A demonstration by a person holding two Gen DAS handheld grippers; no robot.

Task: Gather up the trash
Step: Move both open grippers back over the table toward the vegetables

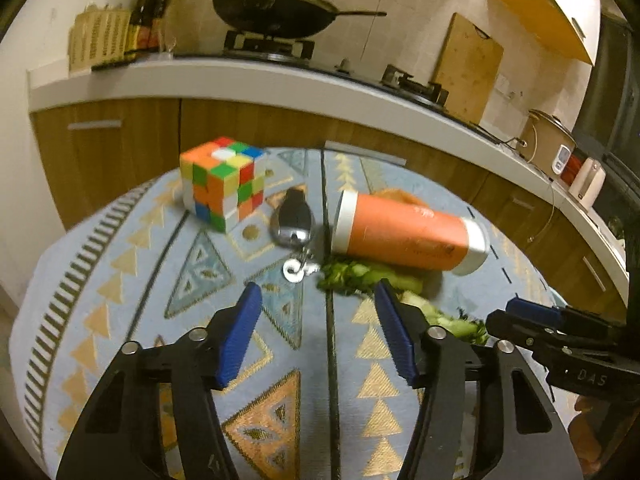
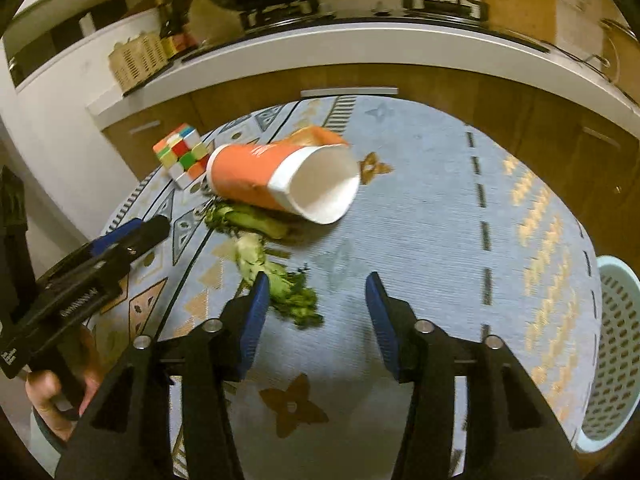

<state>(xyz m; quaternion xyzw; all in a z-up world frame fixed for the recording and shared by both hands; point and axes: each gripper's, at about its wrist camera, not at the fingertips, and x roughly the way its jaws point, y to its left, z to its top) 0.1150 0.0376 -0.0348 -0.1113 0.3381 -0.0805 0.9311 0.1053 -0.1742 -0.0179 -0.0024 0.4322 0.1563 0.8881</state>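
Note:
An orange paper cup (image 1: 404, 236) (image 2: 256, 176) lies on its side on the blue patterned tablecloth (image 2: 420, 220), with its white mouth facing the right wrist view. Green vegetable scraps (image 1: 360, 276) (image 2: 248, 220) lie in front of it, and a second clump (image 2: 292, 296) sits close to my right gripper's left finger. My left gripper (image 1: 317, 288) hovers open over the cloth just short of the scraps, with nothing between its pads. My right gripper (image 2: 317, 278) is open too, and the gap between its fingers is empty.
A Rubik's cube (image 1: 222, 182) (image 2: 180, 156) and a car key (image 1: 292, 220) lie left of the cup. A light-blue perforated basket (image 2: 612, 352) stands past the table's right edge. Kitchen cabinets and a counter with a wok (image 1: 276, 12) run behind. A hand (image 2: 48, 396) holds the left gripper.

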